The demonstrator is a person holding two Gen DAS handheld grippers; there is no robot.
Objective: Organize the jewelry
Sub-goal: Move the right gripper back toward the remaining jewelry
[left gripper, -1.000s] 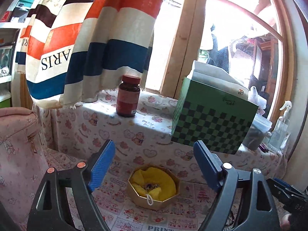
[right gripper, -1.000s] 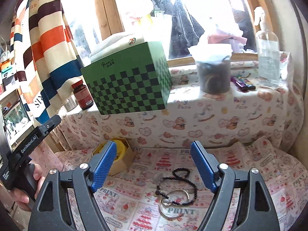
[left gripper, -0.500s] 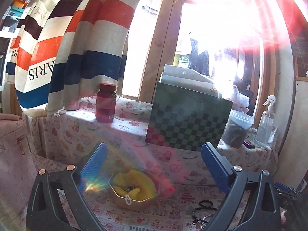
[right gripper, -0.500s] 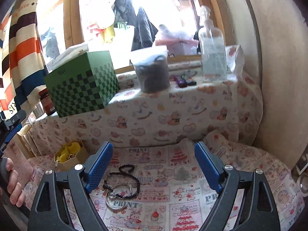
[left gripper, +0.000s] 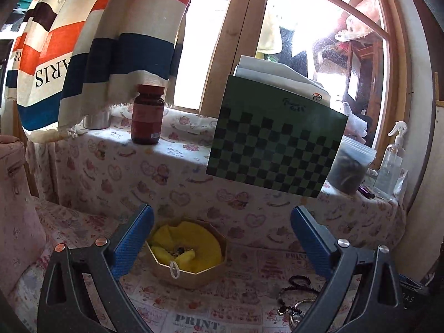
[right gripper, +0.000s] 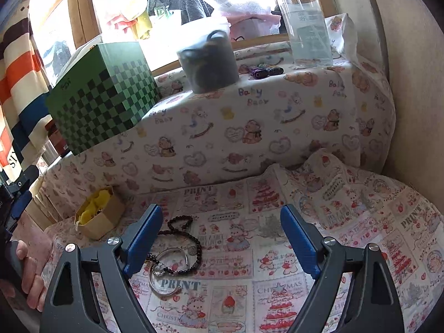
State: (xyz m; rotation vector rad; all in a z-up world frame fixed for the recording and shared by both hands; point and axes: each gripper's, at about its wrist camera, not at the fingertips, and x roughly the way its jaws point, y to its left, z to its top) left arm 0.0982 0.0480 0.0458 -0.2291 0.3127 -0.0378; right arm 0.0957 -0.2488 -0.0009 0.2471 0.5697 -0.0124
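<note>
A gold octagonal box (left gripper: 191,273) with yellow lining and a few small pieces inside sits on the printed cloth. In the left wrist view it lies just ahead of my left gripper (left gripper: 222,240), which is open and empty. A dark beaded bracelet (right gripper: 191,242) and a silver bangle (right gripper: 155,284) lie together on the cloth, right of the box (right gripper: 97,219). My right gripper (right gripper: 222,238) hovers over the cloth, open and empty, with its left finger (right gripper: 143,240) over the edge of the jewellery. The bracelet (left gripper: 301,280) also shows by the left gripper's right finger.
A raised ledge behind holds a green checkered box (left gripper: 274,149), a brown pill bottle (left gripper: 147,115), a lidded tub (right gripper: 208,63), a spray bottle (right gripper: 308,25) and lighters (right gripper: 263,70). A striped curtain (left gripper: 83,41) hangs at the left. A pink bag (left gripper: 14,194) stands beside the cloth.
Both grippers have opened wider and sunk toward the cloth. The right view has swung right, so the jewellery now lies by its left finger. The gold box sits closer between the left fingers.
</note>
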